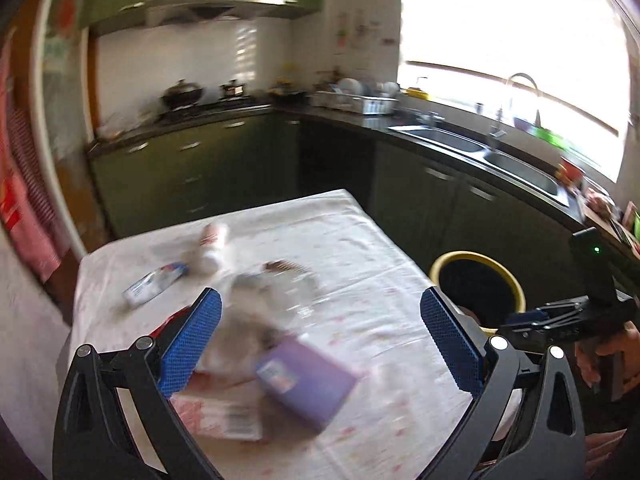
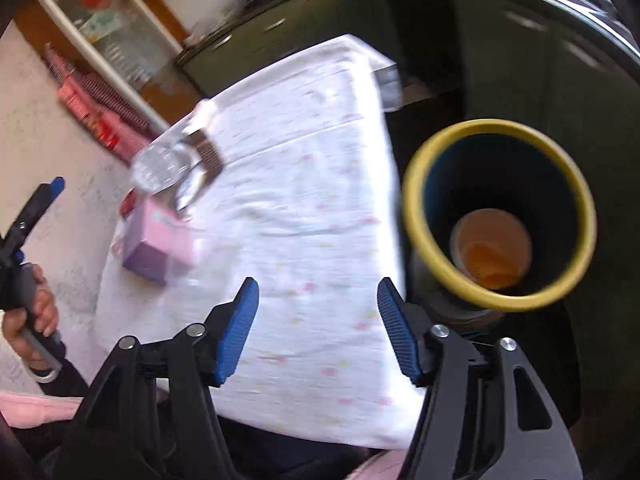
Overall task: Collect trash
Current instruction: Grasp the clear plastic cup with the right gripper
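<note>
Two tools, left tool [image 1: 320, 344] and right tool [image 2: 318, 328] both wide (empty), one purple box [image 1: 306, 384], one yellow-rimmed bin [image 2: 500, 216]

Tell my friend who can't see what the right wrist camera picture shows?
The open right gripper hangs empty over a table with a white cloth, beside a yellow-rimmed bin holding an orange cup. A purple box and a clear plastic bottle lie at the table's far left.
</note>
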The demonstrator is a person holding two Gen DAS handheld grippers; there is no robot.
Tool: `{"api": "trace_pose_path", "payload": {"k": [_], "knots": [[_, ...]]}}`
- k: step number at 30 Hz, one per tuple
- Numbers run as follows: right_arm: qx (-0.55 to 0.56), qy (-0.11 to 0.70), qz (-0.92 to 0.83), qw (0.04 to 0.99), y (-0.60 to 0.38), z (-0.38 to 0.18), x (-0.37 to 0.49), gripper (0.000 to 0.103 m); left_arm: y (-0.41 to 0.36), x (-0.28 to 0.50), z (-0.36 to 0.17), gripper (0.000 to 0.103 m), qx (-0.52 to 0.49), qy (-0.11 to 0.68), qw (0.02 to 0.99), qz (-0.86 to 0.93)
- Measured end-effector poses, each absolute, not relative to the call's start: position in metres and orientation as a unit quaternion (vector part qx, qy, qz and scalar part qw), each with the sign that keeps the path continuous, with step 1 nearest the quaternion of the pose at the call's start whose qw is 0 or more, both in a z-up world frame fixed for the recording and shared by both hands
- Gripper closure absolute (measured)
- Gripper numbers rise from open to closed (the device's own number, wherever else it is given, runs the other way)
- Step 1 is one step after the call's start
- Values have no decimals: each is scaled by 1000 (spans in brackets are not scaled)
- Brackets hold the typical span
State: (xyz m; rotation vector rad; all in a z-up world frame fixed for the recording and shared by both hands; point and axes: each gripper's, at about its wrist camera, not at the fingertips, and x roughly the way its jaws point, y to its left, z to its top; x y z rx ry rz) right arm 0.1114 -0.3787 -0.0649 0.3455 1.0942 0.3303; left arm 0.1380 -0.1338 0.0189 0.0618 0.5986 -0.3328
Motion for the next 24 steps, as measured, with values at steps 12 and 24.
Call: {"api": "trace_pose_path", "payload": {"k": [12, 24], "knots": [[129, 570, 181, 791, -268, -70, 144, 36, -36, 118, -8, 5, -14, 291, 950, -110], [94, 608, 157, 773, -235, -93, 164, 35, 0, 110, -15, 5, -35, 284, 953, -98]]}}
